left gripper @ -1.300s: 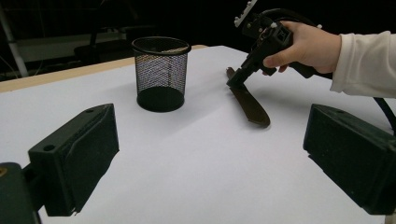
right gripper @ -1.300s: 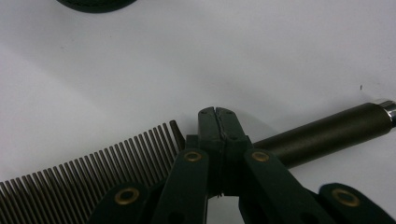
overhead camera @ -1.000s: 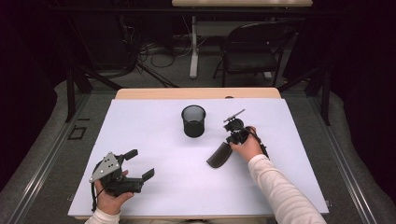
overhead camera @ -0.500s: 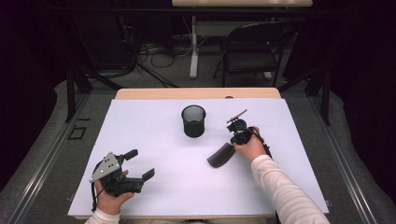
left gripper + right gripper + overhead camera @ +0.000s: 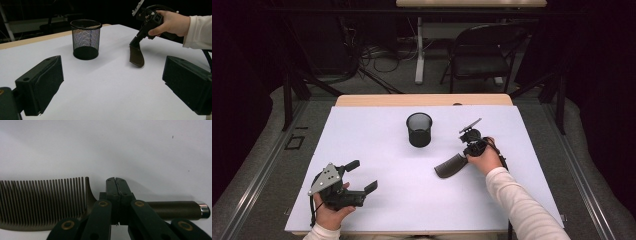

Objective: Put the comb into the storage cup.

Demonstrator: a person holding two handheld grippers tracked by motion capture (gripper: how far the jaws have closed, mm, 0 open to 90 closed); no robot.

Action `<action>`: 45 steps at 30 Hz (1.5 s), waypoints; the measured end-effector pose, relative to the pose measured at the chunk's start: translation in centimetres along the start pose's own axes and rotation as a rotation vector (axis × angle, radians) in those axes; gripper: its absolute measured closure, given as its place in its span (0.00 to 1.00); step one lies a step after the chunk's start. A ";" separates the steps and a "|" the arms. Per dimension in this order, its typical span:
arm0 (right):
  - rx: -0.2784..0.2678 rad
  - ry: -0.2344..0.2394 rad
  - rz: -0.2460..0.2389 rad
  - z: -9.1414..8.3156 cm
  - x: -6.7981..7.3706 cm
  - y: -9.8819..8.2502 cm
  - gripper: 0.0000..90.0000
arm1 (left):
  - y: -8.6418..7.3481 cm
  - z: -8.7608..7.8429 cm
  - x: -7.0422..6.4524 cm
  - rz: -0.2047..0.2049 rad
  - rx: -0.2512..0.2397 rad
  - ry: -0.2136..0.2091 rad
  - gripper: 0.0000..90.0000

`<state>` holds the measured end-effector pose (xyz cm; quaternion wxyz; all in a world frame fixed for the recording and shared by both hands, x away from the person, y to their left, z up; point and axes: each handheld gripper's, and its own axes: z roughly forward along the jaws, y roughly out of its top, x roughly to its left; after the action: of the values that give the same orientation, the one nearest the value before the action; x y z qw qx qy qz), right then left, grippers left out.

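Comb [image 5: 42,202], dark olive, fine-toothed, with a silver-capped handle.

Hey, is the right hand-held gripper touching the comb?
Touching. In the right gripper view the right hand-held gripper has its jaws shut on the comb between teeth and handle.

My comb [image 5: 42,202] looks matt dark plastic, its handle tipped with shiny metal; the cup [image 5: 419,129] is black wire mesh.

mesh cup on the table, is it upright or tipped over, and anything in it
Upright: the mesh cup stands on its base with its rim up. It looks empty: bare mesh shows through its wall.
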<state>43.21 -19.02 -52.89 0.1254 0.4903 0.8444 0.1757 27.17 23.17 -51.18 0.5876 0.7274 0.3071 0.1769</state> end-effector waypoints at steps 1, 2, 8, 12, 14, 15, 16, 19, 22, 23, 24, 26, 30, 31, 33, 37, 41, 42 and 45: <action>-0.008 0.004 0.007 0.0 -0.1 -0.1 1.00 | 0.0 0.0 0.0 0.000 0.001 0.000 0.04; 0.002 0.004 0.004 -0.1 -0.1 -0.2 1.00 | 0.0 0.0 0.0 0.000 0.000 0.000 0.04; -0.078 0.015 0.027 0.2 -0.3 -1.1 1.00 | 0.0 0.0 0.0 0.000 0.001 -0.001 0.04; -0.013 0.008 0.019 -0.5 -0.7 -1.3 1.00 | 0.0 0.0 -0.1 0.000 0.000 0.008 0.04; 0.004 0.007 0.013 -0.7 -1.0 -1.5 1.00 | 0.0 0.0 -0.1 -0.001 0.000 0.008 0.04; -0.050 0.022 0.031 -0.4 -0.9 -1.7 1.00 | 0.0 0.0 0.0 -0.001 0.000 0.003 0.04; 0.108 -0.023 -0.004 -1.5 -1.1 -1.4 1.00 | 0.0 0.0 0.0 -0.001 0.001 0.003 0.04; 0.037 -0.004 0.013 -1.1 -1.1 -1.9 1.00 | 0.0 0.0 0.0 -0.001 0.001 0.003 0.04; 0.011 0.006 0.019 -1.1 -1.3 -2.4 1.00 | 0.0 0.0 0.0 -0.001 0.001 0.004 0.04; 0.019 0.008 0.016 -1.2 -1.3 -2.5 1.00 | 0.0 0.1 0.0 -0.002 0.000 0.004 0.04; 0.019 0.011 0.016 -1.2 -1.4 -2.7 1.00 | 0.0 0.1 0.0 -0.002 0.001 0.004 0.04; 0.010 0.018 0.023 -1.3 -1.4 -2.9 1.00 | 0.0 0.1 0.0 -0.002 0.001 0.004 0.04; 0.022 0.022 0.025 -1.5 -1.5 -3.3 1.00 | 0.0 0.1 0.0 -0.003 0.001 0.004 0.04; 0.026 0.026 0.019 -1.6 -1.5 -3.5 1.00 | 0.0 0.1 0.0 -0.003 0.000 0.004 0.04; 0.041 0.024 0.014 -1.8 -1.5 -3.6 1.00 | 0.0 0.1 0.0 -0.003 0.001 0.004 0.04; 0.049 0.033 0.010 -2.1 -1.4 -4.2 1.00 | 0.0 0.1 0.0 -0.004 0.001 0.005 0.04; 0.011 0.057 0.018 -2.2 -1.3 -4.9 1.00 | 0.0 0.1 0.0 -0.004 0.001 0.005 0.04; 0.036 0.054 0.010 -2.4 -1.3 -5.0 1.00 | 0.0 0.1 0.0 -0.004 0.001 0.005 0.04; 0.029 0.072 0.020 -2.5 -1.2 -5.4 1.00 | 0.0 0.1 0.0 -0.004 0.001 0.003 0.04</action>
<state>38.61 -22.97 -52.88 0.0860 0.4939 0.8459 0.1822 27.21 23.05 -51.26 0.5873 0.7267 0.3095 0.1765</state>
